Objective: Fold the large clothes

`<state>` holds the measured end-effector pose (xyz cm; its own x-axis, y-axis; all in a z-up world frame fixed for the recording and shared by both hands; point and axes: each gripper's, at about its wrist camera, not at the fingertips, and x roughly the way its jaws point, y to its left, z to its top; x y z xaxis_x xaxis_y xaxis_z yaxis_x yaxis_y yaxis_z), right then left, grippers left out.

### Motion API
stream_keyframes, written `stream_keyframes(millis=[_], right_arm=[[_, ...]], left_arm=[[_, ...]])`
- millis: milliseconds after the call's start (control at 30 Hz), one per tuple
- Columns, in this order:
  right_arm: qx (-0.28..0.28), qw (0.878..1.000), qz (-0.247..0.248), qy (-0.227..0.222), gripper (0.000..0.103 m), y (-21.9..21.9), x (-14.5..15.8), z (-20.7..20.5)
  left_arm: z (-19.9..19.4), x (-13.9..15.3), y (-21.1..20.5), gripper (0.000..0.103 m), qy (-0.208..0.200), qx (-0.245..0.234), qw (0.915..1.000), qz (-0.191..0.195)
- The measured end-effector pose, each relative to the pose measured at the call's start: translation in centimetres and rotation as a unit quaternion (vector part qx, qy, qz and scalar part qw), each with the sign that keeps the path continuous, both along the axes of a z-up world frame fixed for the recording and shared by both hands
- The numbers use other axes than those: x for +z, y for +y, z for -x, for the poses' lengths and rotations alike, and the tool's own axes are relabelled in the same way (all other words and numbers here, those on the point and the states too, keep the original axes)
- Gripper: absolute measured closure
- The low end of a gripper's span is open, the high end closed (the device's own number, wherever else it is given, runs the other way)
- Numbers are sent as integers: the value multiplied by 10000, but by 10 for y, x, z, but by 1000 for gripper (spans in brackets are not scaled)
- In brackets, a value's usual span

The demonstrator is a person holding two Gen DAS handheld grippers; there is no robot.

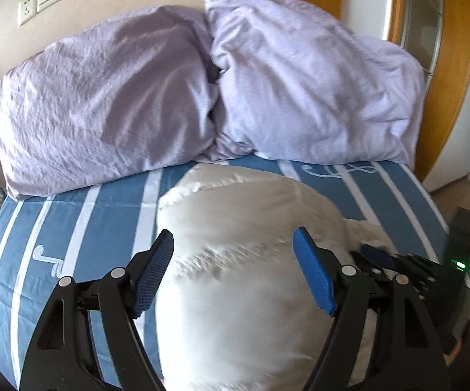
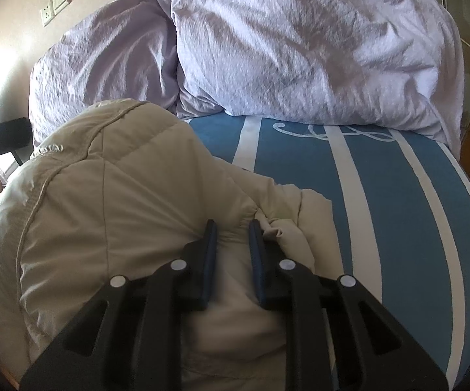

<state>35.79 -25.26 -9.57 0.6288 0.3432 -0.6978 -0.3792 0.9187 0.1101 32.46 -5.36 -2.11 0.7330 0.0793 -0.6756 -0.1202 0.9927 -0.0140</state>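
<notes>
A cream padded jacket (image 2: pixel 111 202) lies bunched on the blue-and-white striped bed sheet (image 2: pixel 398 202). In the left wrist view it looks bright white (image 1: pixel 241 215). My left gripper (image 1: pixel 235 247) is open, its blue pads wide apart just above the jacket, holding nothing. My right gripper (image 2: pixel 233 228) has its pads close together, pinching a fold of the jacket's fabric at its right edge. The right gripper also shows at the lower right of the left wrist view (image 1: pixel 398 267).
Two lilac pillows (image 1: pixel 104 97) (image 1: pixel 300 81) lean against the wall at the head of the bed. The bed's right edge (image 1: pixel 430 202) drops to a wooden floor beside a wooden door frame (image 1: pixel 453 65). Wall switches (image 1: pixel 39 0) are at upper left.
</notes>
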Motion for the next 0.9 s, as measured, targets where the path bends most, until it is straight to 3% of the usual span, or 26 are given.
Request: stream_keyframes(millis=[367, 900], right_arm=[[-76, 9999, -74, -75, 83, -2, 0, 3], [-177, 9996, -164, -163, 83, -2, -1, 4]], left_arm=[[-21, -31, 10, 20, 316, 110, 9994, 54], [-26, -61, 9, 13, 260, 145, 9994, -187]])
